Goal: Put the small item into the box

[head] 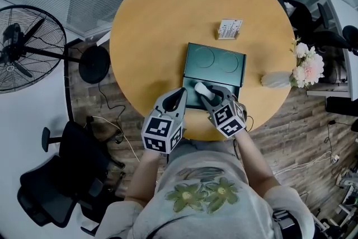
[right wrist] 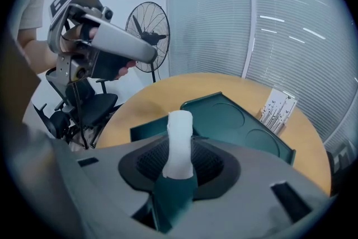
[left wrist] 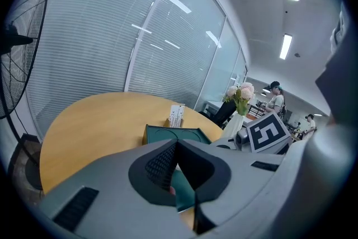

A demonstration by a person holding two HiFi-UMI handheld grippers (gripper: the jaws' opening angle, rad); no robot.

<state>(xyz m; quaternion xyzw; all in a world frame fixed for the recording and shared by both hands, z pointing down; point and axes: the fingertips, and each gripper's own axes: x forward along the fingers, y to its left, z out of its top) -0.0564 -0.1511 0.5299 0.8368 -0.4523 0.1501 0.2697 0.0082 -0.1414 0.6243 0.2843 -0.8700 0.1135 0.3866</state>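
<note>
Over tan table (head: 151, 19), white cylindrical item (right wrist: 180, 137) in right gripper (right wrist: 179, 170).

white tube (right wrist: 180, 143) — over open green box (head: 215, 64)
</note>
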